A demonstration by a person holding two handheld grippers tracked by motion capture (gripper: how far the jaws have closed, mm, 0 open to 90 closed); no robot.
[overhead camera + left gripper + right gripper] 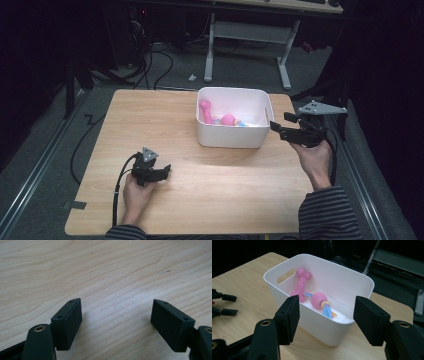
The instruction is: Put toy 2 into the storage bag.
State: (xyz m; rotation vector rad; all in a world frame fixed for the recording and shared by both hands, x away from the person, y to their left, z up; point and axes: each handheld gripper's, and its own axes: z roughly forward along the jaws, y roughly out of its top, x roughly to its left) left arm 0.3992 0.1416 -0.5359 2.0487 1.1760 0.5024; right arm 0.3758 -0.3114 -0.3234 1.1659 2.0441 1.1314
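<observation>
Wide wooden table (210,180) underneath everything, and toward its far right sits the white bin (231,136), upright. Inside it a pink bone toy (300,285) leans against the wall, with a pink ball toy (319,300) on a coloured rope just beside it. The right gripper (325,317) hangs off the bin's right side, jaws released and empty, aimed at the rim. The left gripper (116,325) rests low on bare wood near the front left, well apart from the bin, jaws spread, nothing between them

White bin (287,296), pink knobbly bone toy (301,284), pink ball toy (319,300) (blue-yellow tail), pale wood-grain table (150,120), striped sleeves (327,215)
</observation>
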